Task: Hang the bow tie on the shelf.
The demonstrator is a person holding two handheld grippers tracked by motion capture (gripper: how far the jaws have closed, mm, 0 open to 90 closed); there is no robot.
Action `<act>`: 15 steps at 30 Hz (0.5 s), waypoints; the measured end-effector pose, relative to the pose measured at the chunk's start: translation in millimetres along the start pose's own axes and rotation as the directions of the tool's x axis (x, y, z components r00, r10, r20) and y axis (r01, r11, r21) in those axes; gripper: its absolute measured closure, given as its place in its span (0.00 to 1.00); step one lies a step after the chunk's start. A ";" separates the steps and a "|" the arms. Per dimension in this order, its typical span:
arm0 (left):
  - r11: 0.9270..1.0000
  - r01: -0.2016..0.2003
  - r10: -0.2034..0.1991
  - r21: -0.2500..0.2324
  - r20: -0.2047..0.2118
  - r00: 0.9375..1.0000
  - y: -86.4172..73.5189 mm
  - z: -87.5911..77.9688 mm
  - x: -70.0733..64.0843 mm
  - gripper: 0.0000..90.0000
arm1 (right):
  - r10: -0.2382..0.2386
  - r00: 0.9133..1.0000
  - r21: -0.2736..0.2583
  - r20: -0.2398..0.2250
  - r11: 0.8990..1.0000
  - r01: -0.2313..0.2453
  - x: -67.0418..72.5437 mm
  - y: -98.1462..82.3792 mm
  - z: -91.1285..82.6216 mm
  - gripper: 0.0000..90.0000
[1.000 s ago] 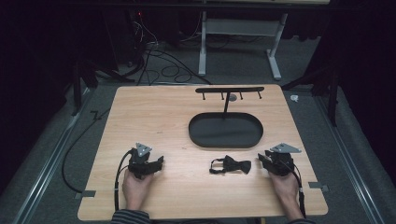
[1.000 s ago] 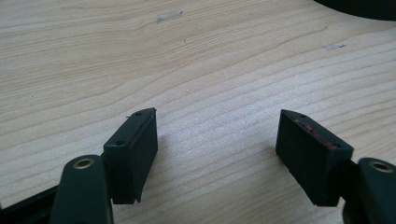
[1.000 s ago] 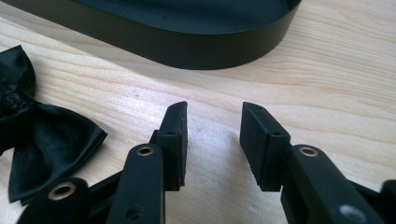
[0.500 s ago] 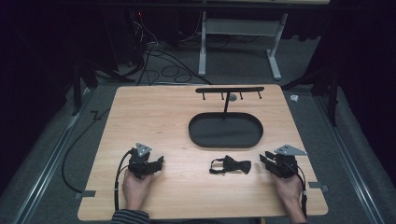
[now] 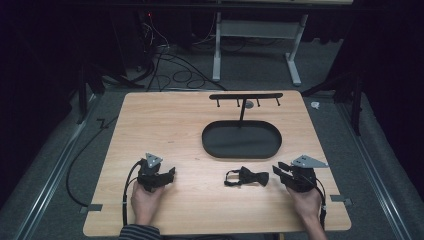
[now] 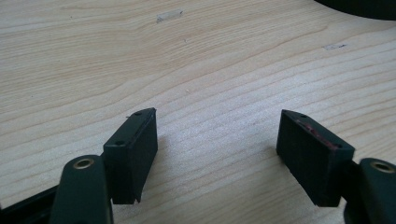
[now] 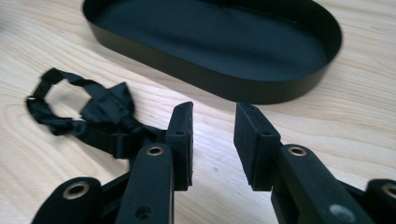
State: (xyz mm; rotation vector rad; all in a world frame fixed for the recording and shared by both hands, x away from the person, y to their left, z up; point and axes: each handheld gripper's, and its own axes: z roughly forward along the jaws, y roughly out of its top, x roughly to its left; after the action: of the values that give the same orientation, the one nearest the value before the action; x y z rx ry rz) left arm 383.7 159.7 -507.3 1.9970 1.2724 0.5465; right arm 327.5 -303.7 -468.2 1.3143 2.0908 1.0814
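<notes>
High view shows my right gripper (image 5: 281,172) just right of the bow tie (image 5: 247,176) on the desk (image 5: 170,125); its jaws have just been closing but hold nothing, the tie lying left of them. I'd swing left and take the knot, not a loose strap. My left gripper (image 5: 167,175) rests open and empty. The black tray (image 5: 242,140) sits just beyond; the desk's near edge is close behind my hands.

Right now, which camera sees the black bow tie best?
The right gripper view: the bow tie lies close and big there, its knot and strap loop plain, beside the right gripper. The high view shows it whole but tiny, near the oval tray.
</notes>
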 end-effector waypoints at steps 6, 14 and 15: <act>1.000 0.001 -0.001 0.000 0.001 1.000 0.0 0.0 0.1 0.33 | -0.008 0.999 0.001 -0.041 1.000 0.008 9.1 2.6 4.7 0.77; 1.000 0.000 0.000 0.000 0.000 1.000 0.0 0.0 0.0 0.33 | -0.059 0.996 0.006 -0.073 0.998 0.060 25.8 7.6 11.1 0.78; 1.000 0.000 0.000 0.000 0.000 1.000 0.0 0.0 0.0 0.33 | -0.059 0.996 0.006 -0.073 0.998 0.060 25.8 7.6 11.1 0.78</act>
State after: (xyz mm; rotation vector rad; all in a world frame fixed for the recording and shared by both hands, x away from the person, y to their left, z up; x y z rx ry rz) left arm 383.7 159.6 -507.3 1.9968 1.2728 0.5463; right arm 327.9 -274.5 -467.7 1.2252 2.1756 1.1118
